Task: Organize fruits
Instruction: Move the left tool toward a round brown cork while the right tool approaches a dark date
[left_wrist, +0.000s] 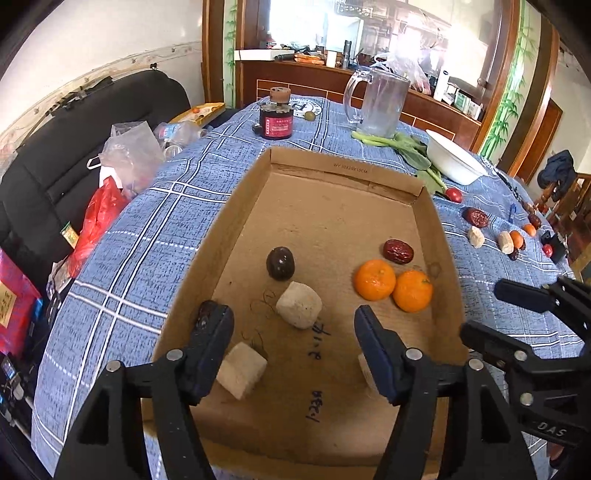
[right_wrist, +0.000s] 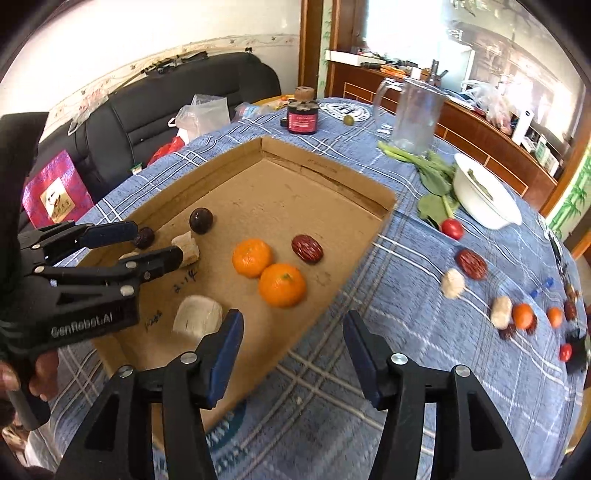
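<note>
place: home living room | signs: black sofa (right_wrist: 184, 92), tablecloth (left_wrist: 147, 221), wooden cabinet (left_wrist: 314, 85)

Far ahead of the grippers, a clear glass pitcher (left_wrist: 378, 103) stands on the blue plaid tablecloth (left_wrist: 177, 206). Left of it, a dark red jar (left_wrist: 276, 120). Off right, leafy greens (right_wrist: 432, 173) touch a white bowl (right_wrist: 487, 199).
</note>
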